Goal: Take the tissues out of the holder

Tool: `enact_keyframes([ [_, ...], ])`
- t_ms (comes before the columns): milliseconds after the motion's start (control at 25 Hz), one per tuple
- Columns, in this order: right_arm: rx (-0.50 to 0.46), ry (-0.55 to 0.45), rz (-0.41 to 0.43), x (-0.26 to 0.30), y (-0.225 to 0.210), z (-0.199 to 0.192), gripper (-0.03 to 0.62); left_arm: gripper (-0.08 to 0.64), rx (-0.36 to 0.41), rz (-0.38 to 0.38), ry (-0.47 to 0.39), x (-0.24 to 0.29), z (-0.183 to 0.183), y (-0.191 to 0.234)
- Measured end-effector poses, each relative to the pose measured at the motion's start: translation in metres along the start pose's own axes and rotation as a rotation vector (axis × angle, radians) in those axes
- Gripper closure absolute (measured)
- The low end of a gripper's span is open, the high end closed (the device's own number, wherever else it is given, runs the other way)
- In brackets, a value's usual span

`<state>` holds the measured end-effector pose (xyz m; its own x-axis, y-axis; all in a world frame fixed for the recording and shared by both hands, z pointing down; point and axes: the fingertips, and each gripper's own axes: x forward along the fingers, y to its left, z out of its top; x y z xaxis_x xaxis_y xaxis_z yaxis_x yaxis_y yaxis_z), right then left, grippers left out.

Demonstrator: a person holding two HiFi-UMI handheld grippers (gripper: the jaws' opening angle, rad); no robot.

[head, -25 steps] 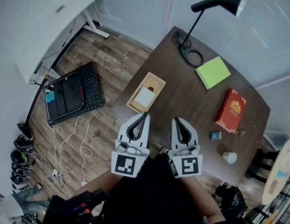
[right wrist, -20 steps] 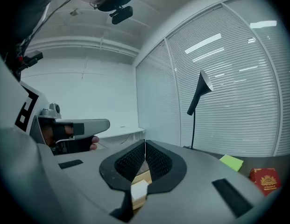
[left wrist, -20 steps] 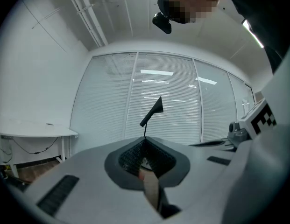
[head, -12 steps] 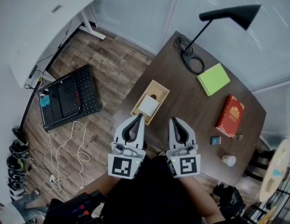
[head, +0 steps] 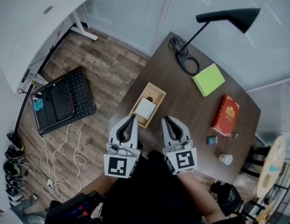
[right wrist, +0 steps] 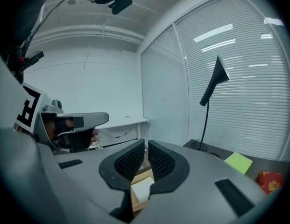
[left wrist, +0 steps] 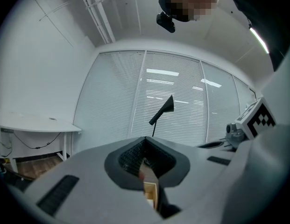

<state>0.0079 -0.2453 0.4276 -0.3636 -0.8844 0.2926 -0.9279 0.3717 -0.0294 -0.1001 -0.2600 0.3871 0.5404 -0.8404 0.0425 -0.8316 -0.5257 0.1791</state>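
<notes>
Left gripper (head: 133, 117) and right gripper (head: 166, 119) are sitting closer to the wooden holder (head: 156, 91) than a second ago. Both sets of fingers are pressing together, pinching nothing. Just beyond them, the holder is resting by the counter's (head: 182, 108) left edge, with the white tissues (head: 145, 108) lying inside it. Farther right, a red book (head: 225, 115) and a green pad (head: 208, 79) are lying flat. Farthest, a black lamp (head: 229, 17) is standing.
</notes>
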Motion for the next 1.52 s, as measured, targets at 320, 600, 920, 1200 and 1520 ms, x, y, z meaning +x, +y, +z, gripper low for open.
enact_keyframes([
  [320, -0.038, 0.182, 0.115, 0.048, 0.007, -0.044, 0.448, 0.561, 0.007, 0.008, 0.015, 0.004, -0.007, 0.019],
  [600, -0.049, 0.348, 0.225, 0.087, 0.023, -0.086, 0.295, 0.561, 0.069, -0.019, -0.012, 0.018, 0.008, 0.035],
  [920, -0.12, 0.53, 0.272, 0.111, 0.013, -0.138, 0.247, 0.561, 0.009, 0.005, 0.0, 0.032, 0.006, 0.06],
  [1200, -0.137, 0.694, 0.361, 0.122, 0.015, -0.175, 0.233, 0.561, -0.018, 0.006, 0.016, 0.04, 0.0, 0.065],
  [1520, -0.21, 0.859, 0.431, 0.132, 0.022, -0.209, 0.187, 0.561, -0.049, 0.037, 0.02, 0.041, -0.002, 0.081],
])
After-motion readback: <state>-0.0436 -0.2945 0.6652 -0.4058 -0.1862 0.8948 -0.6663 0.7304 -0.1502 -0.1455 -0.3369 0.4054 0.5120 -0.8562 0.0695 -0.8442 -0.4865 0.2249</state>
